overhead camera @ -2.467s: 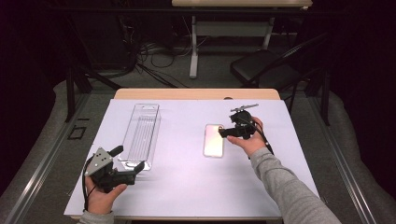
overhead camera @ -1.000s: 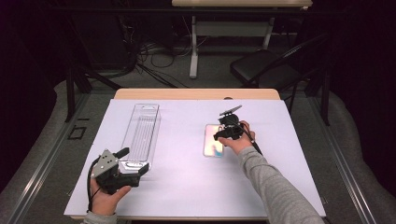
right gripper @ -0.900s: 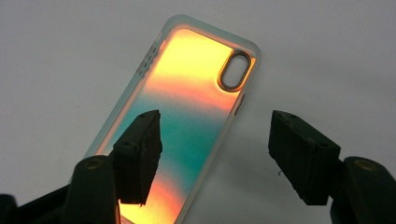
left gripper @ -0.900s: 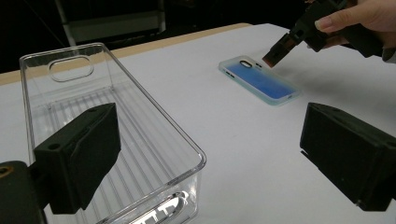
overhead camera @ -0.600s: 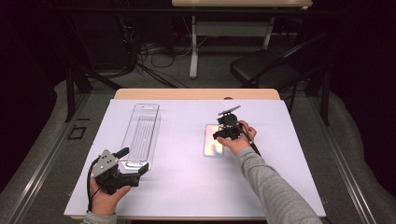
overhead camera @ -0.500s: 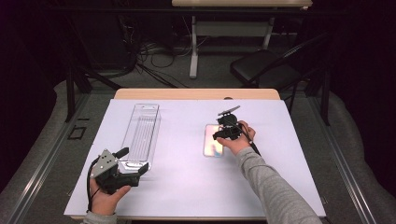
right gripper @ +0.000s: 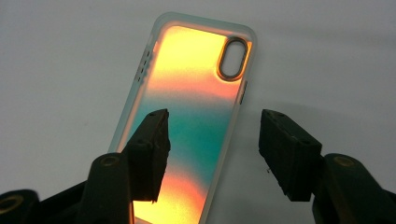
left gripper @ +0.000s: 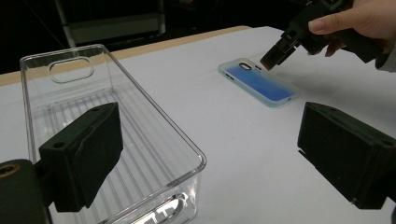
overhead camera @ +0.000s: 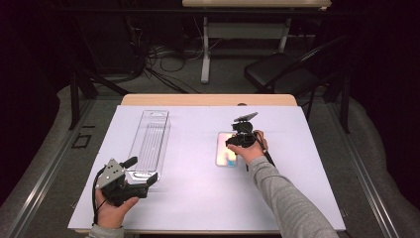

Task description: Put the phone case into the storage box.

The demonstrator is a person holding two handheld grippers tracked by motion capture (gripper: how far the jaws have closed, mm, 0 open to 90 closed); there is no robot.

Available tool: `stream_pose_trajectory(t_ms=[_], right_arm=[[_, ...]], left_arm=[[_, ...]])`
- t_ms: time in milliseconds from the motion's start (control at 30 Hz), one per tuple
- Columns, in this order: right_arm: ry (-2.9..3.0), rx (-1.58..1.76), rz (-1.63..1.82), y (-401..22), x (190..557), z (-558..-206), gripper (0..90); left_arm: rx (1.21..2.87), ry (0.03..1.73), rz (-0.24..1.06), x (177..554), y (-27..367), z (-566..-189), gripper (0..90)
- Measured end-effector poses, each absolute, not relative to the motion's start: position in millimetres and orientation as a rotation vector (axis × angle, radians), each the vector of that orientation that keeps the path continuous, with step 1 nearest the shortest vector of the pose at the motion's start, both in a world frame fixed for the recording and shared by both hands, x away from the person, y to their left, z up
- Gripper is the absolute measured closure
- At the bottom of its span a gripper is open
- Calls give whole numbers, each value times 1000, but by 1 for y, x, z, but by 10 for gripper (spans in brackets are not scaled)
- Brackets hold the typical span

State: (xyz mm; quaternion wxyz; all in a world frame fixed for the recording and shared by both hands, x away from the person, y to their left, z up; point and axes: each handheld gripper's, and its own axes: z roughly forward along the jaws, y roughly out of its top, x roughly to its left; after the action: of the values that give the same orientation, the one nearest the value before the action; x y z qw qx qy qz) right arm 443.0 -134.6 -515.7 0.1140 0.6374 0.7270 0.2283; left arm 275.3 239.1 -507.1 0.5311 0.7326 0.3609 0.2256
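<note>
Phone case (overhead camera: pixel 227 148) lies flat on the white table (overhead camera: pixel 198 198), well right of the clear plastic bin (overhead camera: pixel 148 141). Right gripper (right gripper: pixel 212 149) hovers spread over it, apparently approaching a grasp; closing across its edges comes next. Left gripper (left gripper: pixel 210 154) gapes beside the bin.

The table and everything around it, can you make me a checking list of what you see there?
Surface: white table, wooden strip at its far edge.
Job's things: clear plastic bin, open top, nothing in it; phone case, shiny orange and teal, flat on the table, camera hole at one end.
Clutter: nothing seen.
Grippers: left gripper open, by the bin's near end; right gripper open, over the phone case, one jaw above the case, the other past its edge.
Cables: black cable from each gripper; tangle of cables on the floor beyond the table.
Surroundings: black chair, desk legs, dark room.
</note>
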Motion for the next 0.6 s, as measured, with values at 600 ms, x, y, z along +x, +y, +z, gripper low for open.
stream_pose_trajectory(t_ms=[600], right_arm=[[2032, 2040, 654, -136, 446, -522, 599]], left_arm=[[1747, 860, 537, 276, 240, -508, 86]])
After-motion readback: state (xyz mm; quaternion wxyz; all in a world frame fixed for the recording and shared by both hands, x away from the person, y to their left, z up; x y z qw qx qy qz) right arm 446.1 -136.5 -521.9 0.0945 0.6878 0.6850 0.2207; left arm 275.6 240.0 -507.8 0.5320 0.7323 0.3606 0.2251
